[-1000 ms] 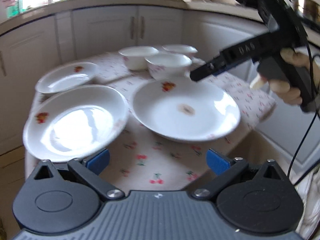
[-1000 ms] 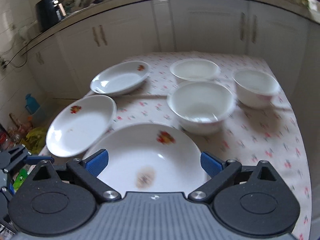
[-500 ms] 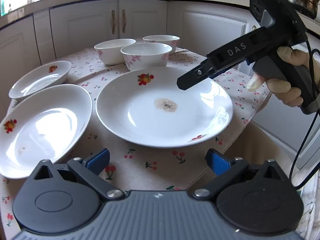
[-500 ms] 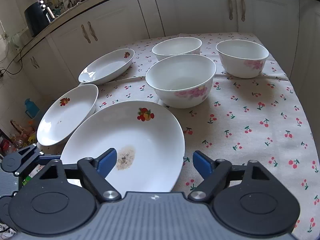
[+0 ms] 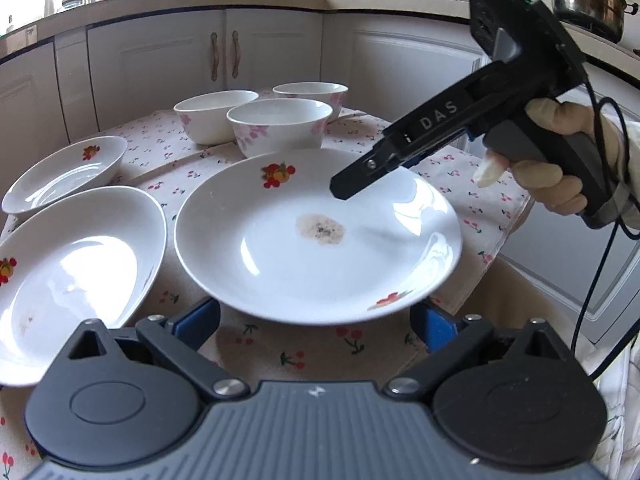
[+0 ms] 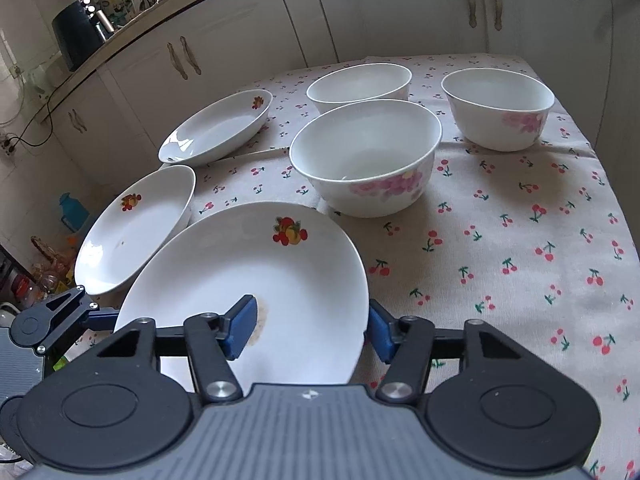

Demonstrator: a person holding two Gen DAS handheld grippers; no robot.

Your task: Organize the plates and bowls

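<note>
A large white plate [image 5: 280, 264] [image 6: 224, 272] with a fruit print and a brown stain lies on the cherry-print tablecloth [image 6: 520, 240]. My right gripper [image 6: 308, 330] is at the plate's right rim. Its jaws are closing with the rim between them: one blue pad is over the plate's inside, the other just outside the edge. In the left wrist view my right gripper [image 5: 348, 186] reaches in over the plate. My left gripper [image 5: 316, 324] stands wide, its jaws closing slightly, and its fingertips are at the plate's near rim. Nothing is gripped.
Left of the large plate lie a medium plate [image 6: 136, 232] and a smaller deep plate [image 6: 216, 128]. Behind it stand three white bowls [image 6: 364, 160] [image 6: 360, 84] [image 6: 498, 108]. A gloved hand [image 5: 560, 184] holds the right gripper. White cabinets ring the table.
My right gripper's jaws have narrowed from wide open to straddle the large plate's rim, and it sank toward the plate. My left gripper came closer to the plate's near edge.
</note>
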